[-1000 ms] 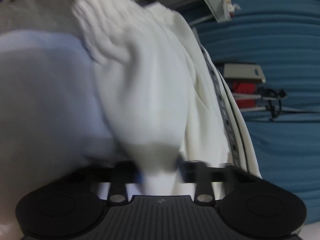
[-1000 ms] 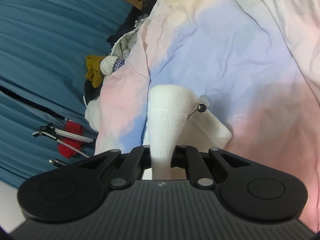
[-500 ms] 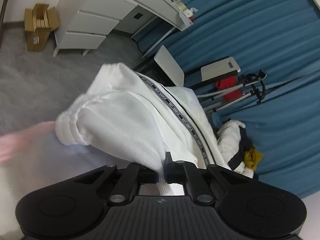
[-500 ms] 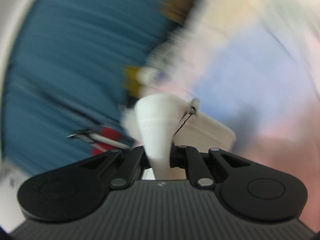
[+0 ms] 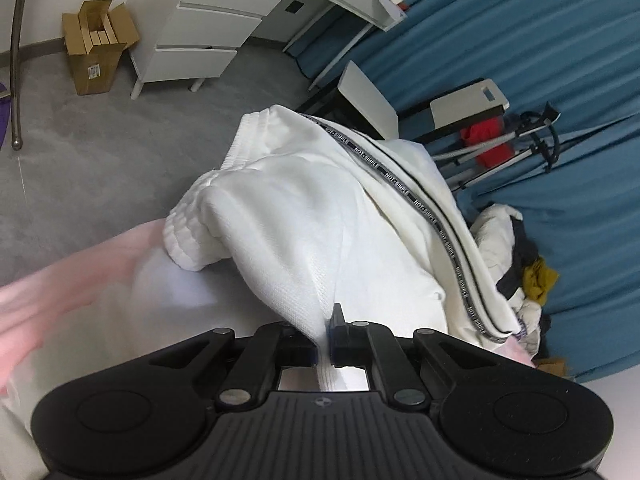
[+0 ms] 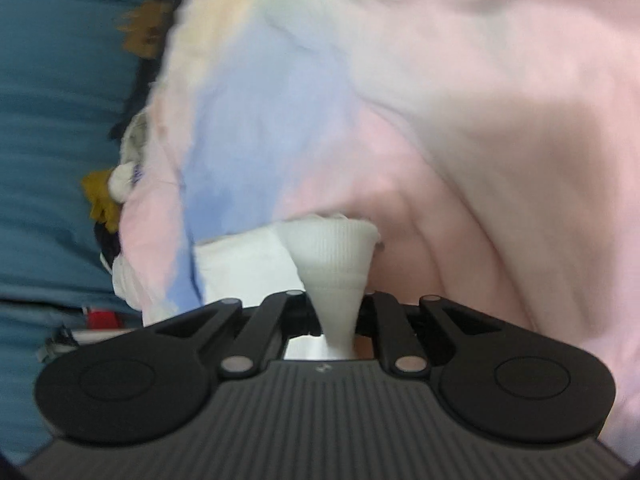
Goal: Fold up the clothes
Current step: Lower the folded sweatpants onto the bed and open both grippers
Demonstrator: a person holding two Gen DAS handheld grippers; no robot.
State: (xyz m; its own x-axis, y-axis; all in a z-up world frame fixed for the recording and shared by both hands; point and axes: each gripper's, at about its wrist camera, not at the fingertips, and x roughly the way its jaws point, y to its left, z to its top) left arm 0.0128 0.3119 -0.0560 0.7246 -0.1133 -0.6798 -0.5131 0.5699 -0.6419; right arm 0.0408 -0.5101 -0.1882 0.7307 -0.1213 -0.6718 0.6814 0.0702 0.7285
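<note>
**White garment is up in both tongs, nothing folded yet**

So both tongs are clamped on the same white garment (image 5: 304, 216). The left tongs (image 5: 323, 338) are pinched shut on a bunched bit of knit near the ribbed cuff, and the right tongs (image 6: 340, 316) are squeezed tight on another gathered white piece, which fans out just past the tips. The garment hangs lifted over a pastel tie-dye sheet (image 6: 460, 100), with its black lettered stripe (image 5: 436, 216) running down the right side.

My read: this is early in the job. It's grabbed and raised, but it's bunched and draped, no flat layer or crease showing. Spreading it out and making the folds is all left to do.

Room-wise, the sheet's far edge drops to grey carpet (image 5: 100, 168), and there's a pile of other clothes (image 5: 520, 272) on the right by the blue curtain (image 5: 540, 40). The open pink stretch looks like the best spot to lay it down.
</note>
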